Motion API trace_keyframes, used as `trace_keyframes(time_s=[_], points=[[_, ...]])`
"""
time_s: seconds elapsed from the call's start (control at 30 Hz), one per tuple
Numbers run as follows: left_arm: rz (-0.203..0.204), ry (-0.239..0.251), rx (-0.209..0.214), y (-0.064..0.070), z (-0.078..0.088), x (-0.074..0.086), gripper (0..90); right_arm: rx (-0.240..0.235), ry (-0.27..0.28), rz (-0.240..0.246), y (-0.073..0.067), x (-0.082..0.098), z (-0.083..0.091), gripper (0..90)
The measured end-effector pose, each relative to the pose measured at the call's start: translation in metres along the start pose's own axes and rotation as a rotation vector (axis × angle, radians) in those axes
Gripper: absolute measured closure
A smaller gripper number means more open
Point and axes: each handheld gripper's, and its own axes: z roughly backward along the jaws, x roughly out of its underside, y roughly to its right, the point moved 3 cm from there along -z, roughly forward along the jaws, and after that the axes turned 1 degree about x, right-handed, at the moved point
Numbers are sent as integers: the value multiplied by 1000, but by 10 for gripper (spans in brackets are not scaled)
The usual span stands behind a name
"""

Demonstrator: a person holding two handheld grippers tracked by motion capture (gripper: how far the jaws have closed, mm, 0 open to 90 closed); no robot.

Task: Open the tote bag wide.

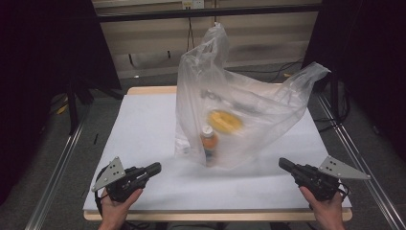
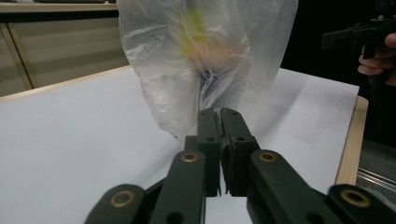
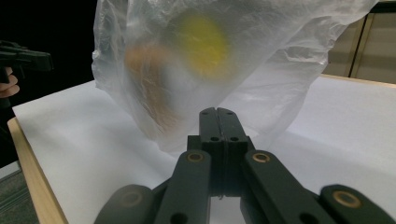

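Nearest the table's front edge: left gripper [image 1: 154, 167] sits front-left of the plastic bag [image 1: 239, 103], jaws pressed together, nothing between them, tips aimed at the bag but apart from it. Right gripper [image 1: 283, 164] sits front-right of the bag, jaws likewise pressed together and empty, also short of the film. Each is held in a hand at the table's [image 1: 143, 129] near edge. Farther in, the translucent bag stands upright mid-table, both handles raised. Inside, at the bag's near bottom, an orange bottle [image 1: 209, 143] with pale cap stands; just behind and above it, a yellow round item [image 1: 224, 120], blurred through the film.
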Motion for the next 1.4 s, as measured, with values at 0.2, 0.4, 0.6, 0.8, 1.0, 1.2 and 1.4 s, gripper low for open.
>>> trace_keyframes(time_s=[0.2,0.4,0.6,0.8,1.0,1.2,1.4], points=[[12,-40,30,0,-10,-8,900,-35,-28,0,-3,-10,-10,900],[-12,-48,61,4,-33,-24,900,-55,-35,4,-5,-16,-19,900],[-20,-47,94,6,-57,-36,900,-74,-32,2,-7,-30,-26,900],[-21,-69,120,-4,-74,-41,900,-87,-26,10,-5,-47,-31,900],[-26,-25,81,-5,-74,-69,900,-98,-8,22,-5,-71,-35,900],[-74,17,119,-3,-76,-98,900,-110,20,43,-6,-101,-41,900],[-73,45,159,4,-94,-130,900,-127,39,47,-6,-128,-51,900]])
